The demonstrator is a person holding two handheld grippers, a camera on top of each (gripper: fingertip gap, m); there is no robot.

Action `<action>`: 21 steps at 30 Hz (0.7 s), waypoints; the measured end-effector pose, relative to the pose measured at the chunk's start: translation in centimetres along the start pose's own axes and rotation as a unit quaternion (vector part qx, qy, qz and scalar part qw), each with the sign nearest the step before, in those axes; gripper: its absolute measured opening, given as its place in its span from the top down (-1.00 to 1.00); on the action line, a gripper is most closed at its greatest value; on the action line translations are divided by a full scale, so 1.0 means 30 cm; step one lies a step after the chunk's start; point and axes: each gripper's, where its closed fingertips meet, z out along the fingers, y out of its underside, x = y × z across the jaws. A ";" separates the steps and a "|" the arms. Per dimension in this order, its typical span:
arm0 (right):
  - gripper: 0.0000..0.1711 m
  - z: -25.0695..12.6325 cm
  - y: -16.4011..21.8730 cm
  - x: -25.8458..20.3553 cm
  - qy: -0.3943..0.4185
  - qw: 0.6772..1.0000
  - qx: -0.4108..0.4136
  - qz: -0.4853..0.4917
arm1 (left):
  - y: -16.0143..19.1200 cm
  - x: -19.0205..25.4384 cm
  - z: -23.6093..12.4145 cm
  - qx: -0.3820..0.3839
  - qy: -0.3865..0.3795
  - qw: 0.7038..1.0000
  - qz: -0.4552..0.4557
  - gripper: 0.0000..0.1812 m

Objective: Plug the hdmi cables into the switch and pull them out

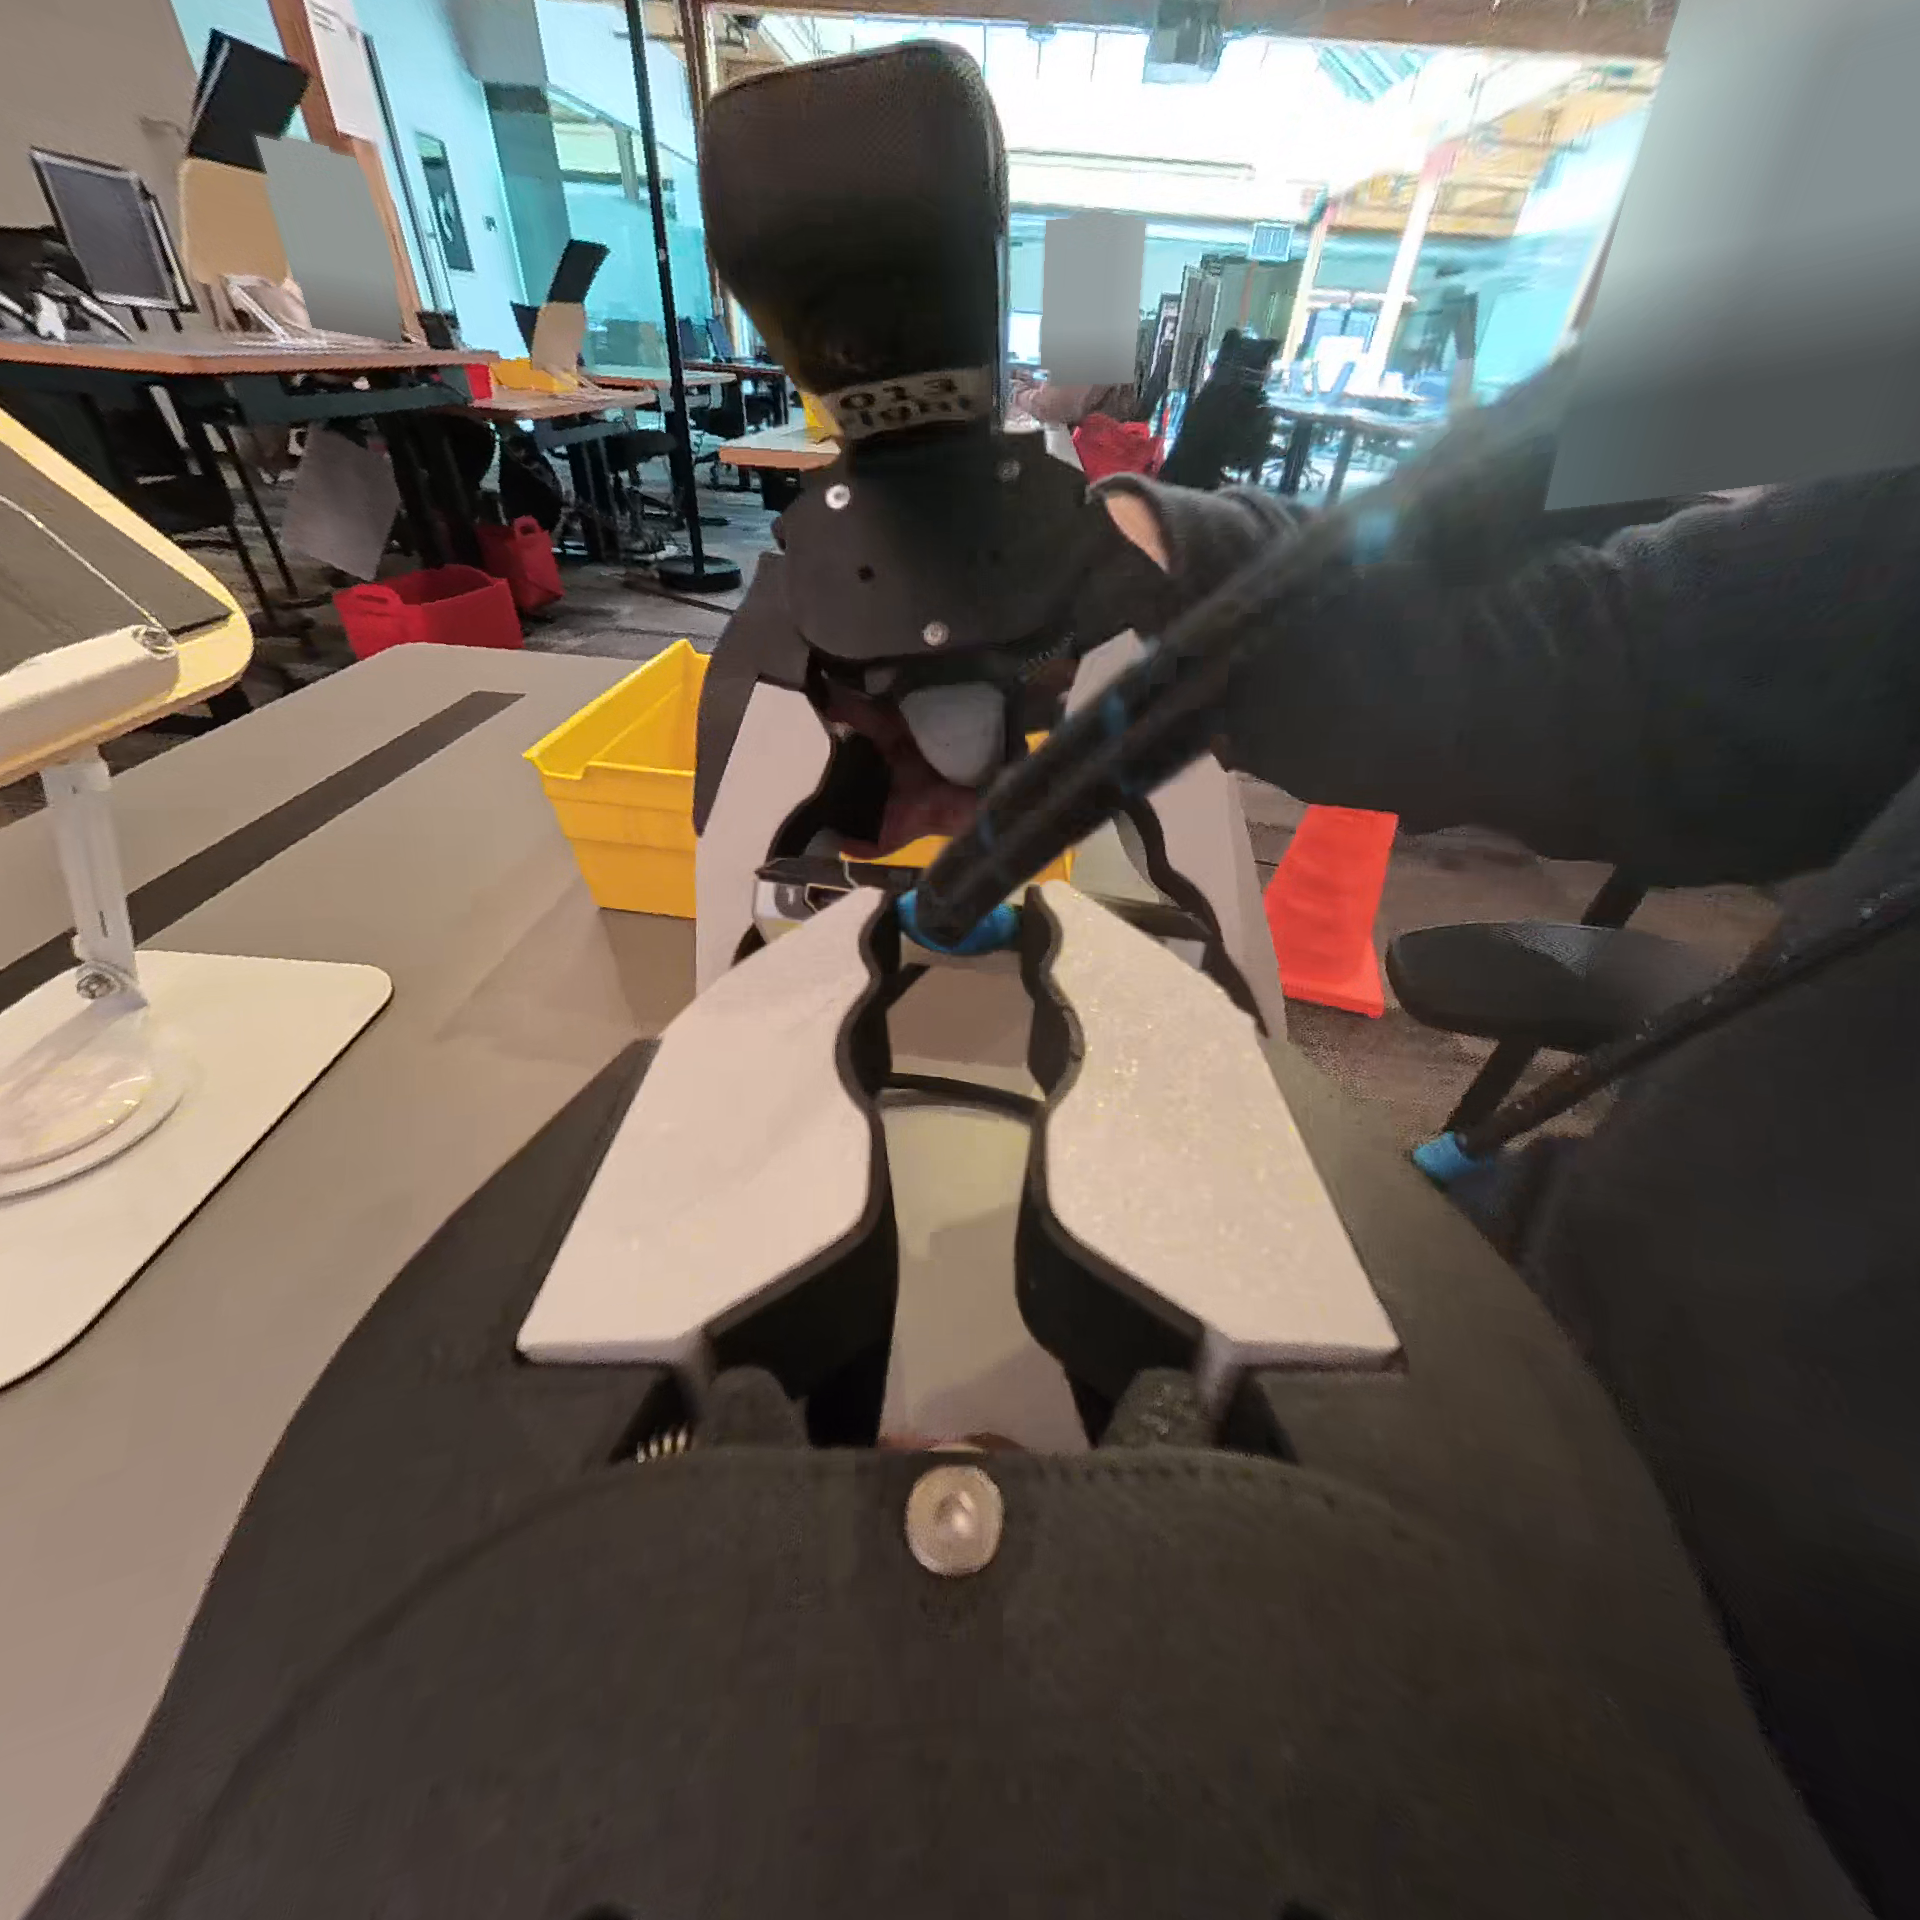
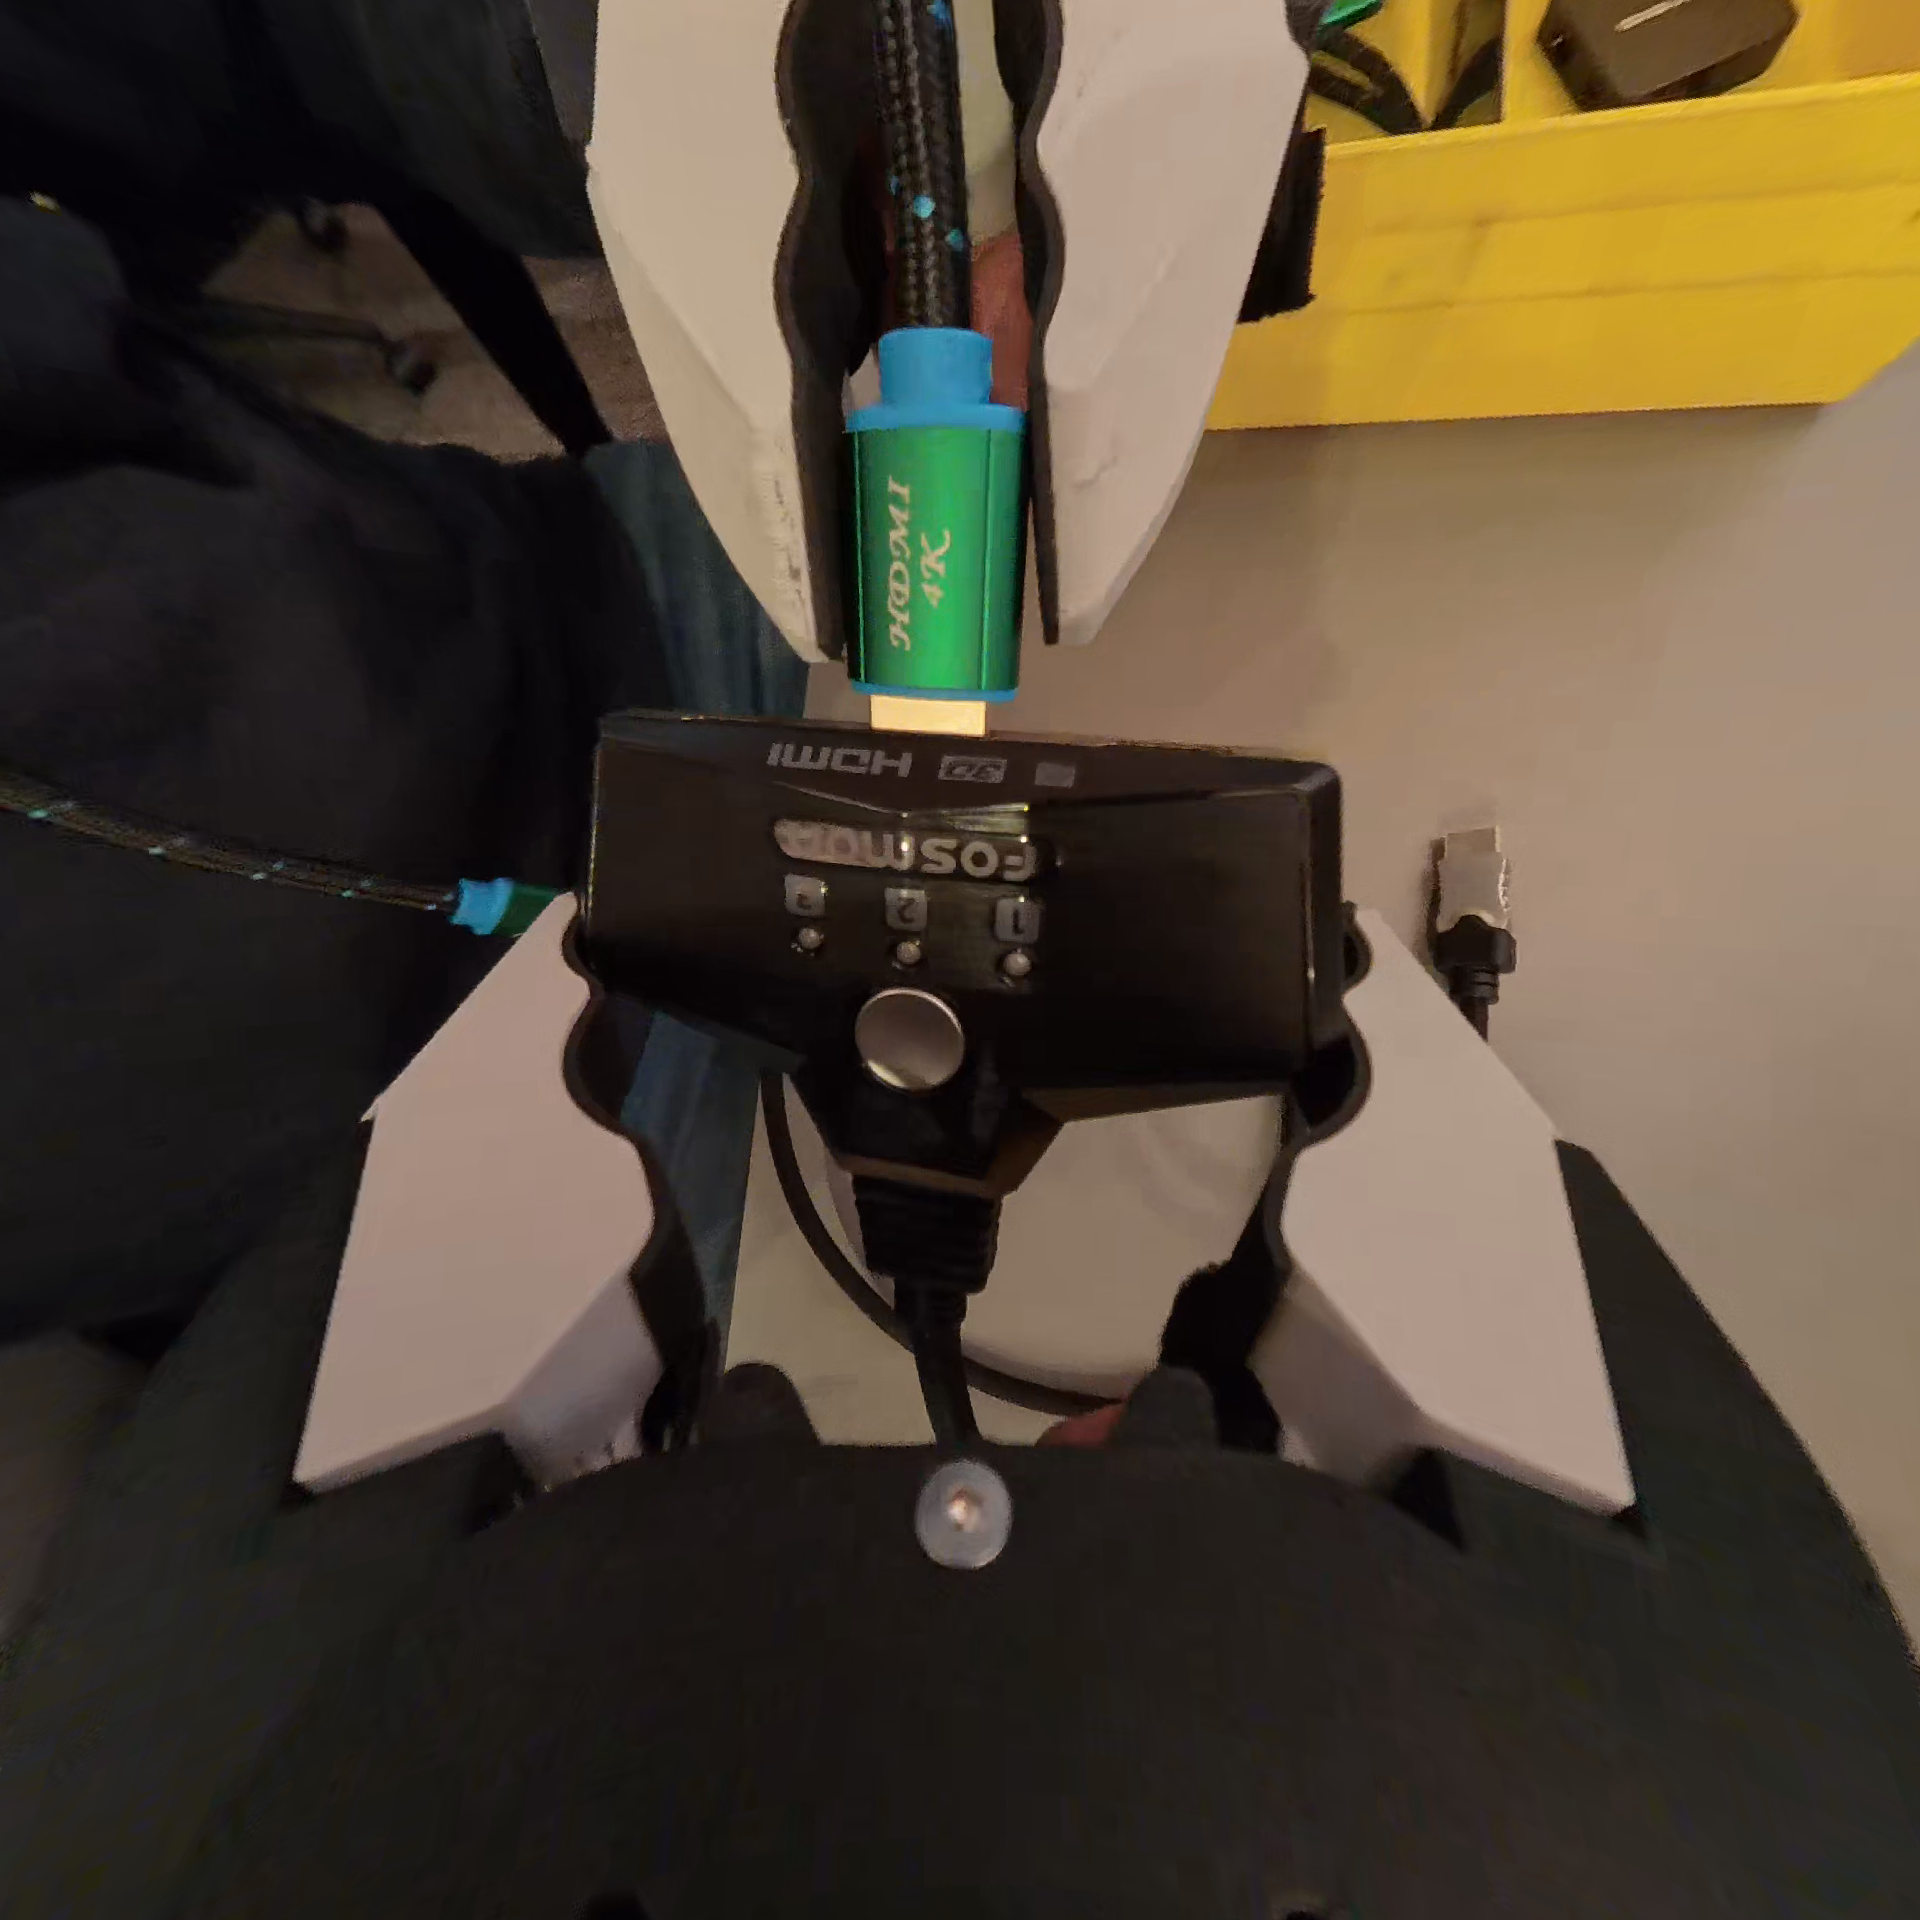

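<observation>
1. A yellow bin [image 1: 623,800] sits at the far edge of the grey table [image 1: 343,831].
2. A white stand [image 1: 156,1049] rests on the table's left side.
3. An orange cone [image 1: 1335,914] and red bins [image 1: 431,623] stand on the floor beyond.
4. A black chair [image 1: 1538,987] is near the cone.

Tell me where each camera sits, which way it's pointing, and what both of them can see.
Left wrist view: sits on the left tool, looks level across the grey table into the room; its white fingers grip a braided cable, facing the right tool and a gloved hand.
Right wrist view: sits on the right tool, looks down at the table; it grips the black switch, meeting the left tool holding the green plug.
Shared: both tools, cable, yellow bin.
</observation>
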 end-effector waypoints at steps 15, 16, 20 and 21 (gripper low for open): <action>-0.52 -0.035 0.018 -0.008 0.001 0.998 -0.059 -0.026 | -0.004 0.022 0.002 0.021 -0.017 1.000 0.010 0.77; -0.52 -0.038 0.018 -0.007 0.002 0.998 -0.056 -0.026 | -0.001 0.023 0.004 0.026 -0.019 0.999 0.008 0.77; -0.52 -0.051 0.014 -0.011 0.005 0.998 -0.050 -0.027 | -0.004 0.023 0.009 0.042 -0.030 0.999 0.003 0.77; -0.52 -0.052 0.016 -0.008 0.009 0.998 -0.054 -0.029 | -0.004 0.023 0.010 0.044 -0.032 0.999 0.000 0.77</action>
